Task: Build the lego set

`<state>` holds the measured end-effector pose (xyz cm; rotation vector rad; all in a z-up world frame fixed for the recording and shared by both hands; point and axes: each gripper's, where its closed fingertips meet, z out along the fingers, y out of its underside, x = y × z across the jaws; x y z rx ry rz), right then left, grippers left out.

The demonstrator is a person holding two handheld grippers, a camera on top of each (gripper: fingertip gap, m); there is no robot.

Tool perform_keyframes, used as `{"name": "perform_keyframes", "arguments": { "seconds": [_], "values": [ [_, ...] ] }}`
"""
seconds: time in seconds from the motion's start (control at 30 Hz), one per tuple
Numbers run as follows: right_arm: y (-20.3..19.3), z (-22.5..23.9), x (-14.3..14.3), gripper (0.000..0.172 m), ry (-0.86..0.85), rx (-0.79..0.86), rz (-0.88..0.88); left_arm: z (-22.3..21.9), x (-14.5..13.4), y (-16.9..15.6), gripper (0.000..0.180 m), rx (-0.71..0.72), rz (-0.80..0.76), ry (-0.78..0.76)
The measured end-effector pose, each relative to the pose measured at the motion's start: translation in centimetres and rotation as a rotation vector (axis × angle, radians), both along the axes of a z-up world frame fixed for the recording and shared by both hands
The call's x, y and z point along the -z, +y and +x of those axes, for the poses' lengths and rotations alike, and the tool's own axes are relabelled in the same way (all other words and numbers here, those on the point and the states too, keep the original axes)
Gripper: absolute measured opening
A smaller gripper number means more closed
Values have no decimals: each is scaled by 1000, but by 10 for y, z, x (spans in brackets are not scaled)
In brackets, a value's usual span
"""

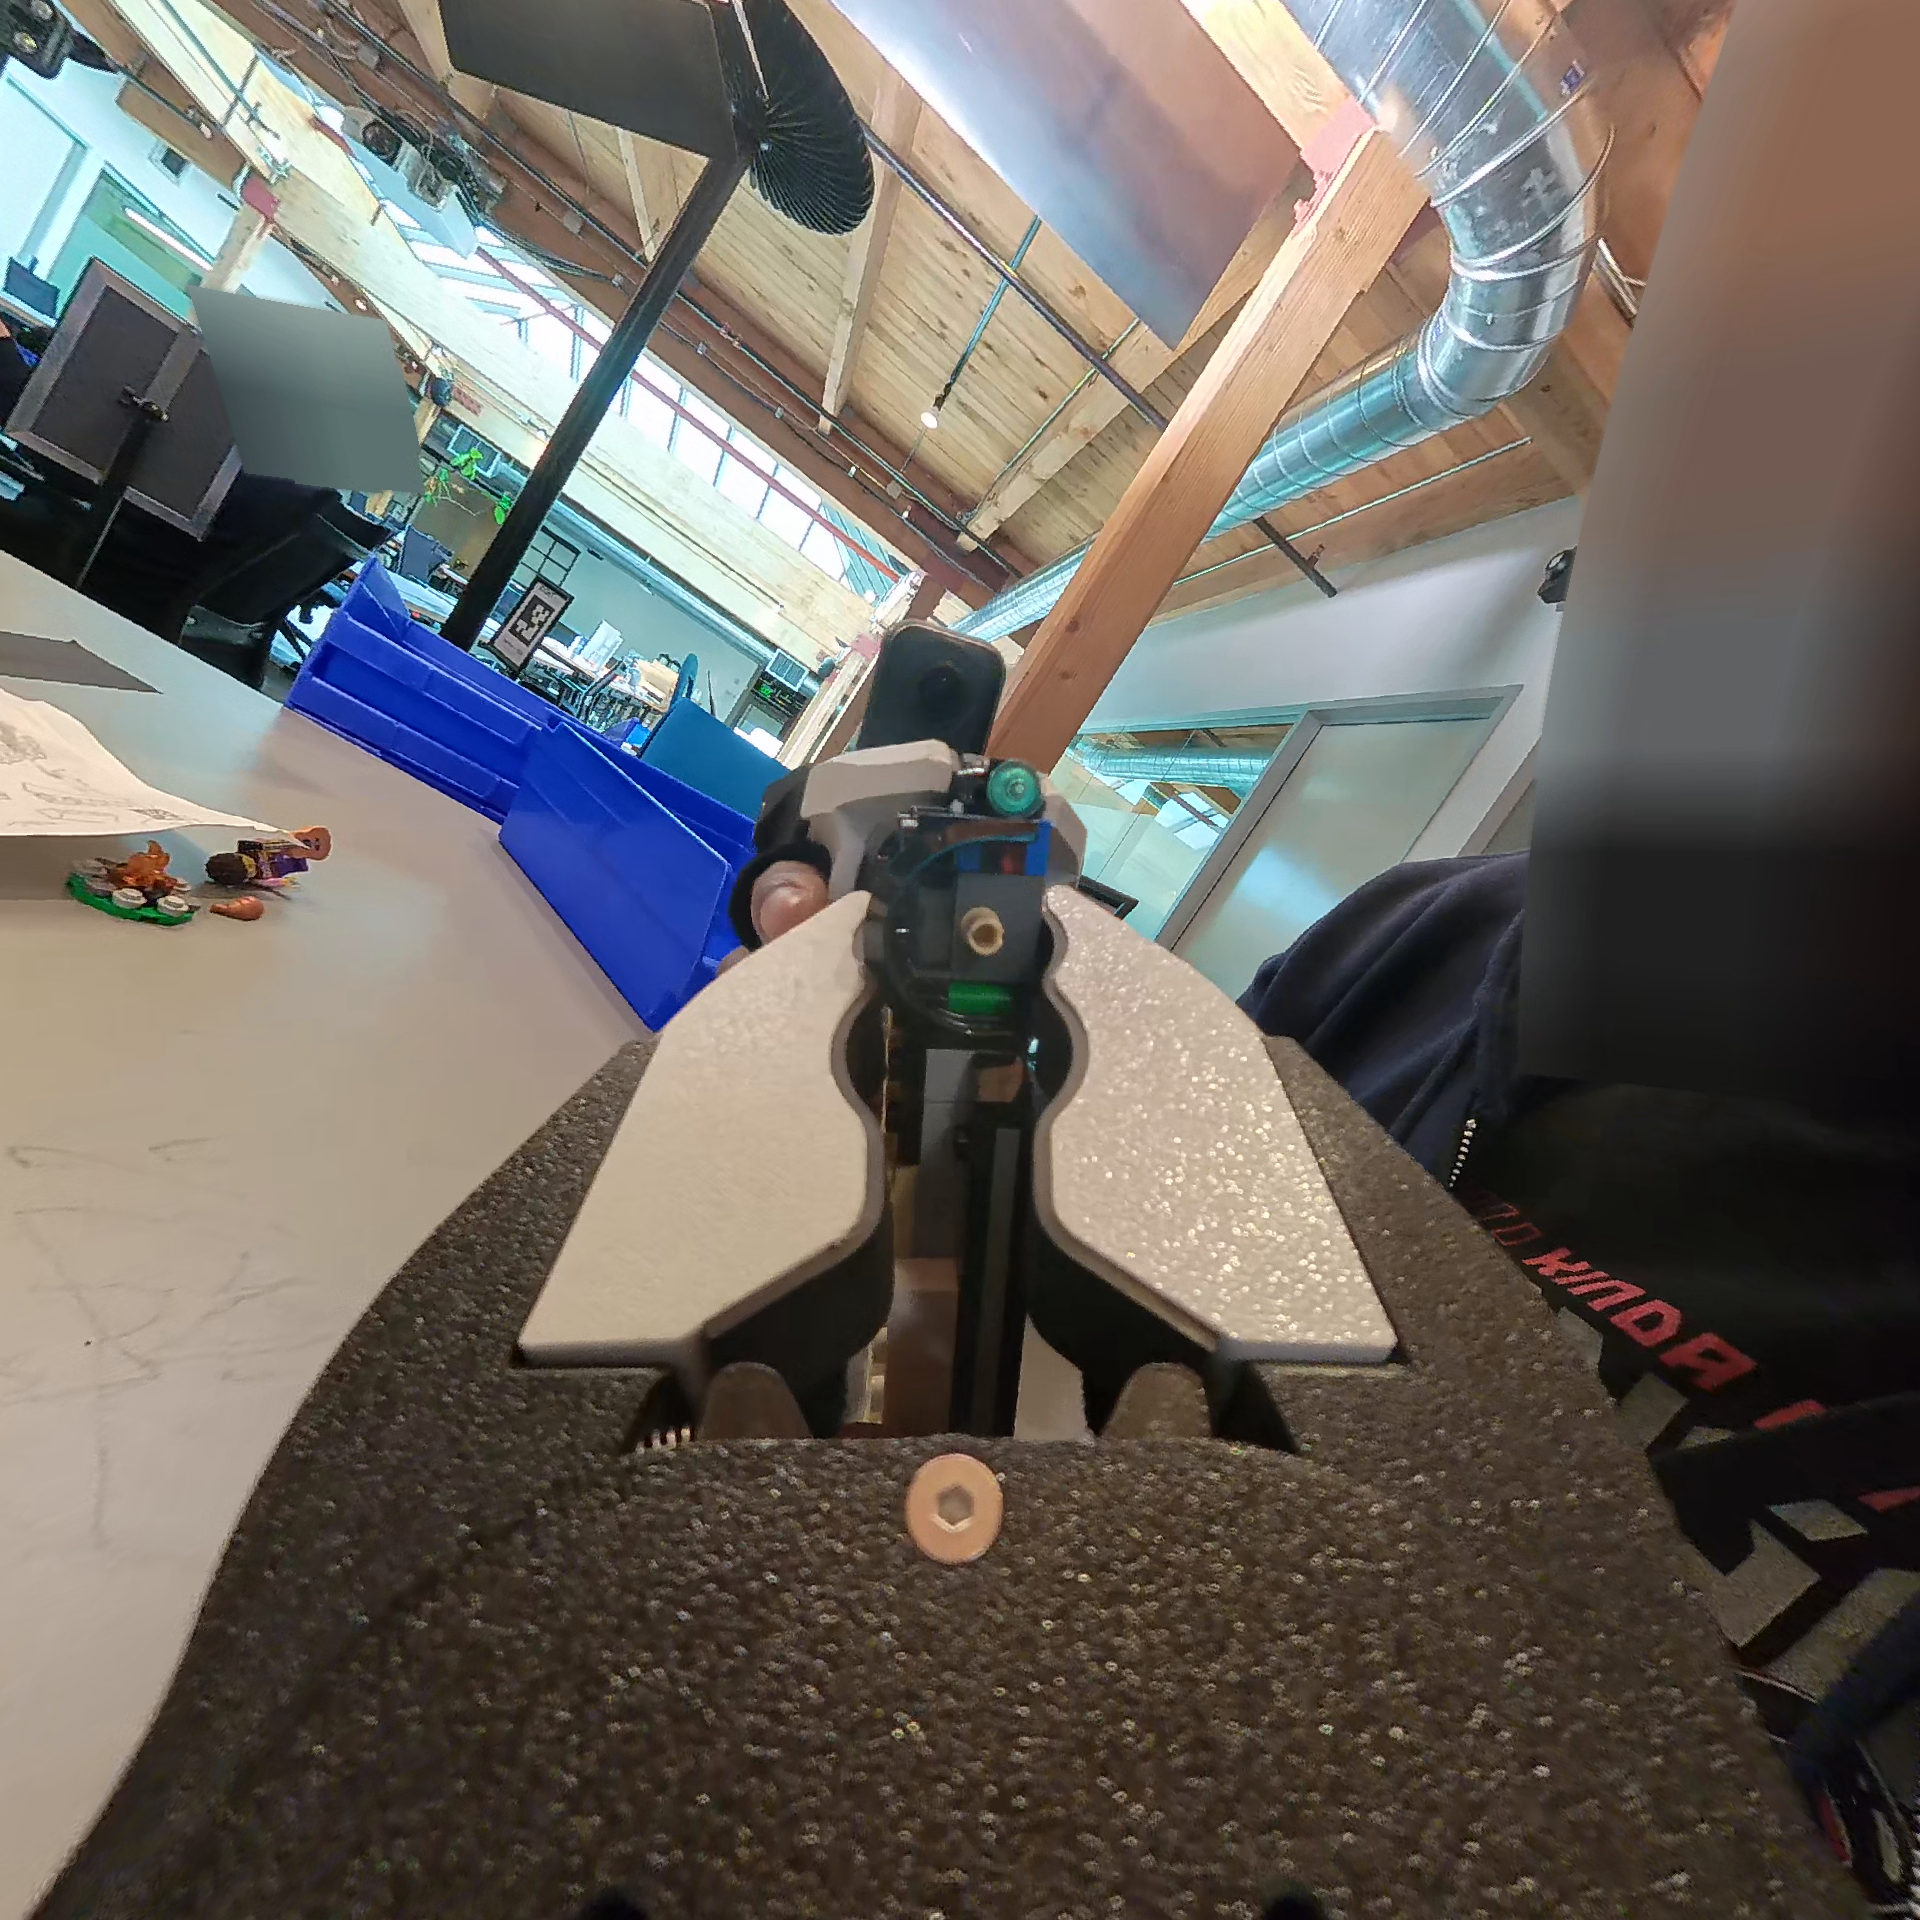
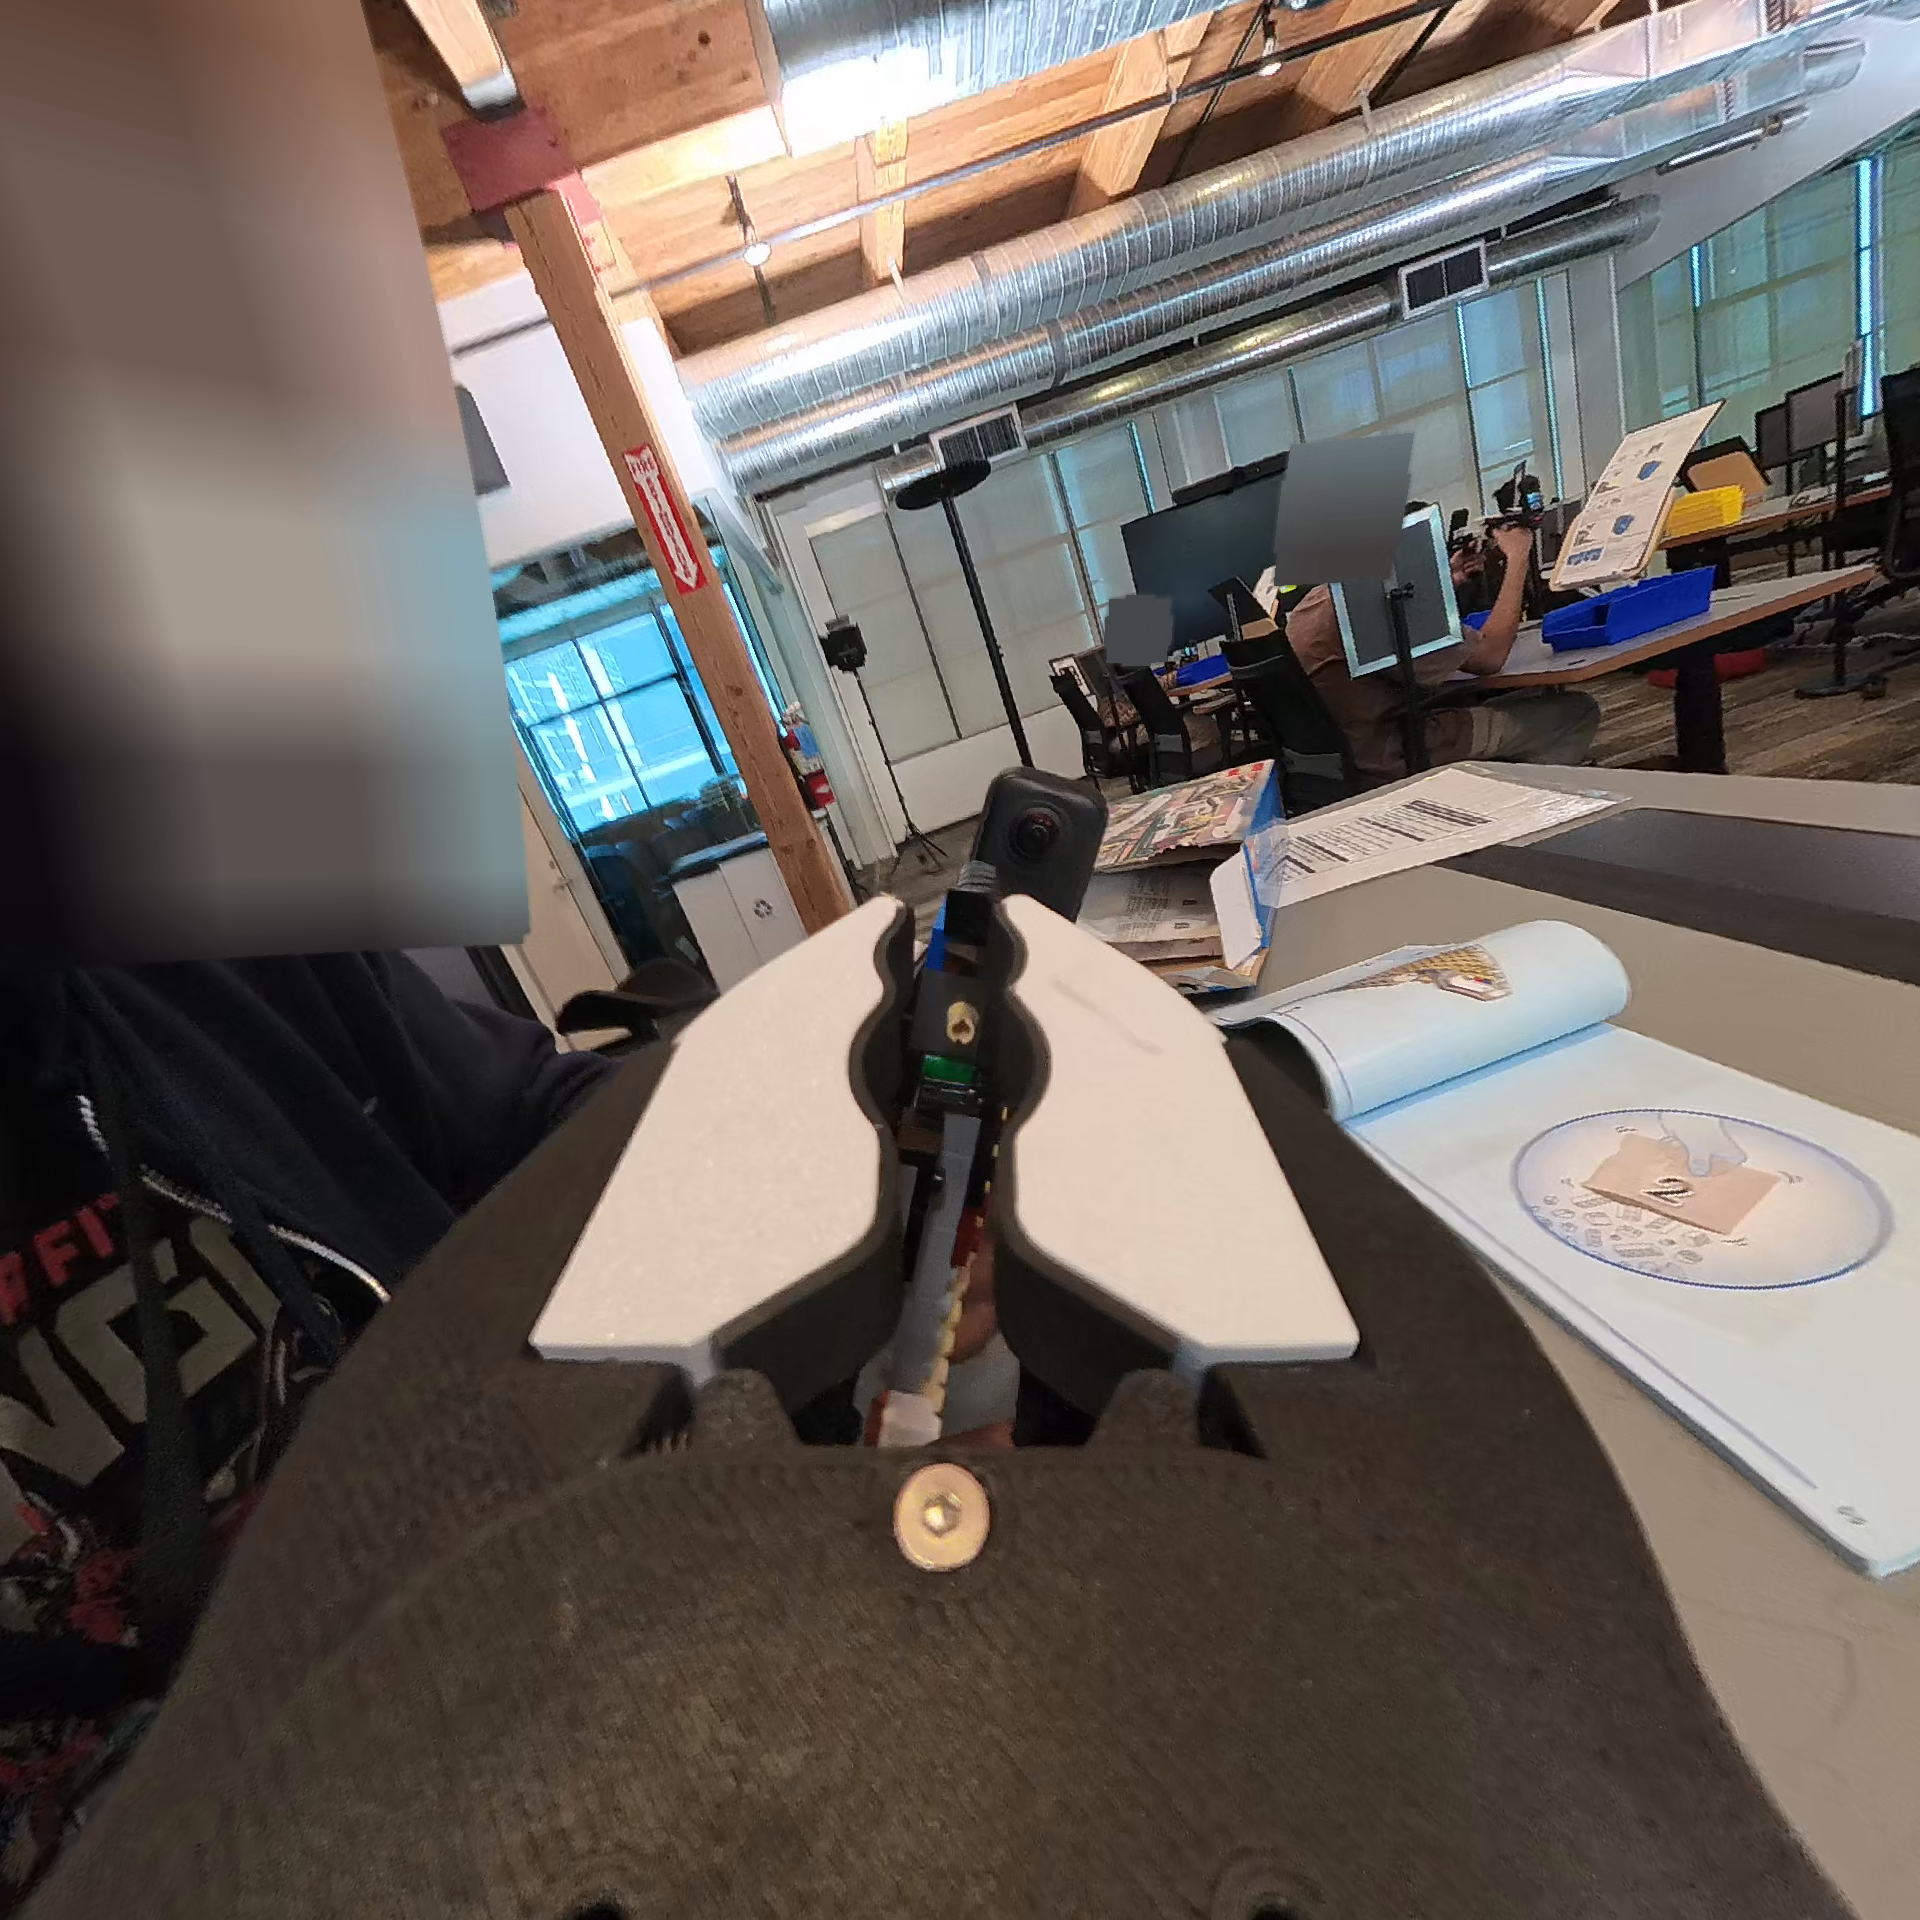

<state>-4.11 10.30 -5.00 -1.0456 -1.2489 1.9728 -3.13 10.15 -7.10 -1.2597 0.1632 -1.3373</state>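
Both tongs are clamped on one toy-brick build, dark grey and black with blue, green and tan bits. The left tongs [image 1: 961, 935] stand only partly closed, their grey fingers [image 1: 1164, 1101] pressed on either side of the brick build [image 1: 971, 935]. The right tongs [image 2: 956, 935] are narrower, squeezing the same build's thin edge from the other end. Each view shows the opposite gripper's black camera [image 1: 935, 686] just beyond the build, and a fingertip [image 1: 784, 899] of the person's hand beside it. Left of the left tongs, blue bins [image 1: 582, 790] sit on the grey counter [image 1: 312, 1091], with small brick figures [image 1: 187, 873] and a paper sheet farther off. Right of the right tongs, an open instruction booklet [image 2: 1558, 1195] lies flat.
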Motion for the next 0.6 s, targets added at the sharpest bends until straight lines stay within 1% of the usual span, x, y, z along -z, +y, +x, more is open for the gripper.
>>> {"name": "perform_keyframes", "arguments": {
  "seconds": [0.1, 0.23, 0.37, 0.5, 0.6],
  "values": [
    [5, 2, 0, 19, 0, 29, 82, -1, -1, -1, 25, 6, 0, -10],
    [13, 7, -2, 21, 12, 74, 258, -1, -3, -2, 25, 19, -4, -24],
    [17, 14, -7, 20, 28, 86, 585, 1, -3, -3, 25, 47, -18, -36],
    [12, 20, -2, 20, 13, 0, 982, 5, -2, -4, 25, 74, -35, -32],
    [10, 21, 1, 21, 8, -64, 1211, 9, 1, -4, 25, 90, -50, -17]
  ]
}}
